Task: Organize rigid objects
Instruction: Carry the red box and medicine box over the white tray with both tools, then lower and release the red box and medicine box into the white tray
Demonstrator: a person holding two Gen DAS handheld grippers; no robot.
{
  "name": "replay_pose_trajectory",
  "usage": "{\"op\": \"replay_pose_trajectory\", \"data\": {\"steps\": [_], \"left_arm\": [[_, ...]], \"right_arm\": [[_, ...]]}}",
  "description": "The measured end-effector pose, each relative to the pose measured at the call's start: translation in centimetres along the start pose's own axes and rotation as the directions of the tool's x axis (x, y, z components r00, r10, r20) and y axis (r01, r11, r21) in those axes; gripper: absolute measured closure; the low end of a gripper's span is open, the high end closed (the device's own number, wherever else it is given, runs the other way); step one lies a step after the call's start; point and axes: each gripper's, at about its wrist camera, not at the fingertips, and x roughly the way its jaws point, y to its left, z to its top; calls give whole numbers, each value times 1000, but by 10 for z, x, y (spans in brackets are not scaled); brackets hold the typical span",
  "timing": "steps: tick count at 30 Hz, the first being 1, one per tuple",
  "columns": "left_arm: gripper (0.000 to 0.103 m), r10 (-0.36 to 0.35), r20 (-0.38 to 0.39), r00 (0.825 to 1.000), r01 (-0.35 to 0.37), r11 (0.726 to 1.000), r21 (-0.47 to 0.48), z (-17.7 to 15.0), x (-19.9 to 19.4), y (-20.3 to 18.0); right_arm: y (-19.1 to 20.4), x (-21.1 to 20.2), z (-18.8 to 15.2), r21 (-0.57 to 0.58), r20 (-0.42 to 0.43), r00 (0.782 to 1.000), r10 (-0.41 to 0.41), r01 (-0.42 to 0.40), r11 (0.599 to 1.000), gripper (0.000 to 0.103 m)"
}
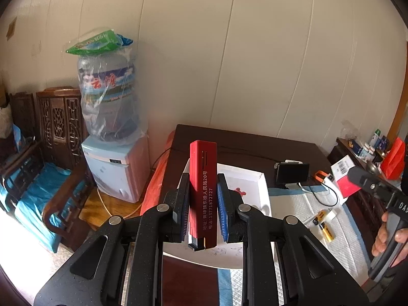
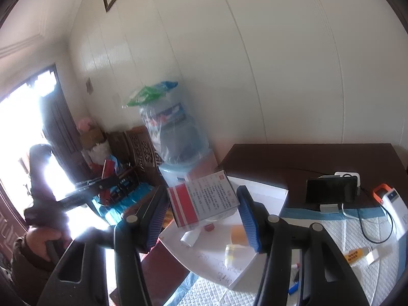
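My left gripper [image 1: 203,178] is shut on a flat red lighter [image 1: 204,168] with white print, which stands upright between the blue pads above a white shallow box [image 1: 255,178]. My right gripper [image 2: 201,191] is shut on a red and white medicine box [image 2: 201,201], which is tilted and held over the same white shallow box [image 2: 265,193]. A white tube [image 2: 189,237], a red cap [image 2: 208,227] and a yellow vial [image 2: 230,253] lie in it. In the left wrist view the right gripper [image 1: 367,181] comes in from the right with the medicine box [image 1: 343,176].
A dark wooden table [image 1: 229,140] carries a white quilted mat [image 1: 301,209], a phone on a stand [image 1: 292,173], an orange-edged power bank [image 2: 390,201], cables and a yellow battery [image 1: 326,230]. A water dispenser [image 1: 114,168] and a carved wooden chair [image 1: 51,132] stand to the left.
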Motion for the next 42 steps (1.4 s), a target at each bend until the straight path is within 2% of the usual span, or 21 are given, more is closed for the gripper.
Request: {"op": "replay_pose_trajectory", "data": {"steps": [5, 8, 11, 14, 19, 24, 29, 31, 32, 33, 35, 36, 38, 42], "left_arm": [[85, -39, -46, 998, 39, 999, -18, -2, 34, 16], [85, -69, -93, 993, 65, 997, -38, -7, 60, 23], [85, -105, -165, 981, 95, 993, -67, -17, 97, 27], [85, -136, -228, 964, 118, 989, -88, -29, 126, 26], [85, -188, -319, 929, 164, 981, -101, -44, 175, 19], [85, -222, -350, 910, 197, 975, -105, -47, 207, 11], [85, -258, -335, 906, 222, 965, -141, -49, 224, 8], [77, -257, -320, 912, 218, 964, -151, -52, 229, 9], [52, -248, -311, 917, 209, 966, -155, -52, 230, 10], [18, -230, -300, 926, 190, 969, -156, -53, 230, 11], [0, -178, -263, 948, 142, 978, -150, -53, 228, 16], [0, -144, -233, 962, 112, 983, -145, -51, 223, 19], [0, -91, -204, 975, 62, 988, -143, -48, 215, 26], [0, -58, -161, 985, 28, 983, -181, -40, 198, 42]], "right_arm": [[4, 34, -8, -12, -64, 998, -23, 22, 1000, 48], [2, 61, -20, -7, -143, 989, -35, 35, 999, 48], [-2, 89, -39, 3, -240, 970, -36, 37, 999, 48], [-4, 120, -62, 0, -339, 940, -29, 31, 1000, 48], [-8, 159, -87, -10, -443, 895, -39, 39, 999, 49], [-11, 183, -97, -62, -481, 874, -73, 49, 997, 49], [-10, 194, -101, -106, -484, 869, -107, 63, 992, 48], [-10, 198, -101, -122, -480, 869, -118, 67, 990, 47], [-9, 199, -102, -126, -475, 872, -120, 68, 990, 47], [-9, 200, -101, -124, -470, 875, -119, 68, 990, 45], [-9, 201, -100, -110, -458, 883, -108, 64, 992, 23], [-9, 202, -100, -107, -452, 886, -105, 63, 992, 11], [-7, 199, -100, -126, -428, 895, -126, 80, 989, 10], [-3, 195, -98, -138, -410, 901, -142, 92, 986, 10]]}}
